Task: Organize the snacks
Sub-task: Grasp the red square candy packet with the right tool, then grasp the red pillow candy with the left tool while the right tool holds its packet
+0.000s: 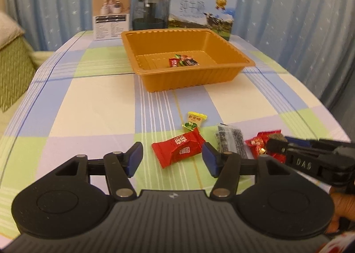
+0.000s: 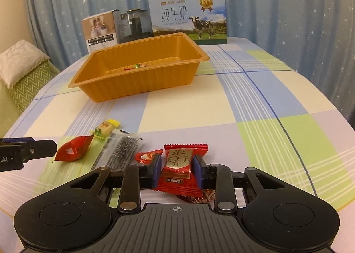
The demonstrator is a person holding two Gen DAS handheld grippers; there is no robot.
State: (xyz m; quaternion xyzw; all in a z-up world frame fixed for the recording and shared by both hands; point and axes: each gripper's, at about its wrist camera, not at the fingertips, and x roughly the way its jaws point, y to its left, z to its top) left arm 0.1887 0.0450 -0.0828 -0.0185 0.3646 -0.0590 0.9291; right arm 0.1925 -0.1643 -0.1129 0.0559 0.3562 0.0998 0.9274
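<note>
An orange tray [image 1: 190,77] [image 2: 137,82] stands mid-table with a few wrapped candies [image 1: 183,61] inside. My left gripper [image 1: 172,157] is open, its pads on either side of a red snack packet [image 1: 177,150] [image 2: 73,150] lying on the cloth. A yellow candy [image 1: 194,121] [image 2: 106,127] and a clear packet of dark seeds [image 1: 230,142] [image 2: 121,153] lie beside it. My right gripper [image 2: 176,169] is shut on a red date candy [image 2: 178,168], low over the cloth; it shows at the right of the left wrist view [image 1: 275,145]. A small red candy [image 2: 145,156] lies to its left.
At the table's far edge stand a beige product box [image 1: 111,13] [image 2: 101,29], a dark glass kettle [image 1: 149,12] [image 2: 135,24] and a blue milk carton box [image 1: 200,12] [image 2: 188,19]. Blue star curtains hang behind. A green sofa with a cushion [image 2: 20,69] is at left.
</note>
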